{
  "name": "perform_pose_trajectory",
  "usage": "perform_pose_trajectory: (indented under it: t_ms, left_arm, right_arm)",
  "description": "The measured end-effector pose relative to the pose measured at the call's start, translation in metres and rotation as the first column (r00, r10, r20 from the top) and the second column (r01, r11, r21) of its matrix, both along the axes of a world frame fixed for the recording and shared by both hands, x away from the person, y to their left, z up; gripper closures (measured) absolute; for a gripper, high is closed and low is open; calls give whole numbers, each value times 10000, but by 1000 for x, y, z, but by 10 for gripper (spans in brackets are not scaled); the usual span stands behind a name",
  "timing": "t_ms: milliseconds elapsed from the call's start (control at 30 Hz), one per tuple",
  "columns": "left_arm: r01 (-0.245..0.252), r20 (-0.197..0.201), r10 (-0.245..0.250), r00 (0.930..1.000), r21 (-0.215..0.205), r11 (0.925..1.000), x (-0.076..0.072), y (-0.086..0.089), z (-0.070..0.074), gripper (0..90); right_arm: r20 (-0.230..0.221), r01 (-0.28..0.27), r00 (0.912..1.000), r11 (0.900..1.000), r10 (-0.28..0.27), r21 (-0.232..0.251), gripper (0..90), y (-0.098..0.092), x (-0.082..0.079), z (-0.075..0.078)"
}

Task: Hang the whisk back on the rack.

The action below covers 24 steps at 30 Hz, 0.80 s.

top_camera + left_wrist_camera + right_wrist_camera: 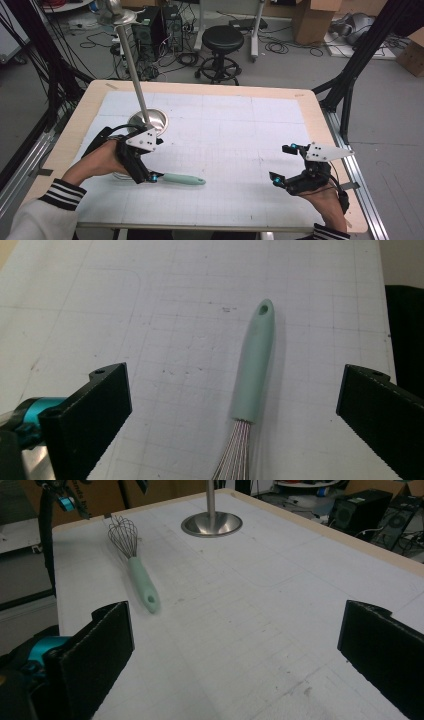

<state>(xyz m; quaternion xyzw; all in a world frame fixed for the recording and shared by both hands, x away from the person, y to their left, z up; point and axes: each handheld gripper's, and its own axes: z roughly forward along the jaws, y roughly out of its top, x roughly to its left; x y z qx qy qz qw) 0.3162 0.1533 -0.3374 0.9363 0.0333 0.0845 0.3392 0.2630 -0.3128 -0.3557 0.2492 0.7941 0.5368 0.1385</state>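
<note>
Whisk: a whisk [183, 179] with a pale green handle lies flat on the surface, near the front left, its handle pointing toward the middle and its wire head under the left gripper.
Left gripper: the left gripper [150, 176] sits low over the wire end, jaws spread wide to either side of the whisk where the wires meet the handle [252, 405]; nothing is held yet. This looks like lining up for a grasp at the neck, where the handle gives a firm, narrow hold.
Right gripper: the right gripper [284, 165] hovers at the front right, well apart from the whisk, jaws wide and holding nothing. It seems to be waiting out of the way, pointed across toward the whisk [137, 565].
Stand: a metal stand [150, 120] with a round base and a tall, slanted-looking pole is just beyond the left gripper, perhaps where the whisk is meant to hang.
Surface: a light wooden table [210, 86] covered by a white gridded mat, faintly smudged.
Room: grey floor with loose cables, a black stool [222, 42], computer towers and cardboard boxes behind.
</note>
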Motion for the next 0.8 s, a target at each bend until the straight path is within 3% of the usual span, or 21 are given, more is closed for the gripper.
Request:
perform_pose_trajectory:
  t_ms: [167,367,600,800]
  left_arm:
    - [316,11,-316,9995,382,9988,2,-11,-9,18]
    - [813,-16,-815,9967,993,9917,4,-23,-22,18]
    - [1120,-619,-1037,9927,1501,9823,9,-34,-37,18]
    - [1367,-794,-1247,9890,1709,9758,11,-38,-45,72]
  right_arm:
    - [45,-11,10000,10000,11,-9,5,1,1,0]
    - [40,-108,9999,9999,108,-45,5,3,1,1]
    - [22,-119,9999,9999,119,-30,5,3,1,1]
    - [70,-114,9999,9999,114,-27,5,3,1,1]
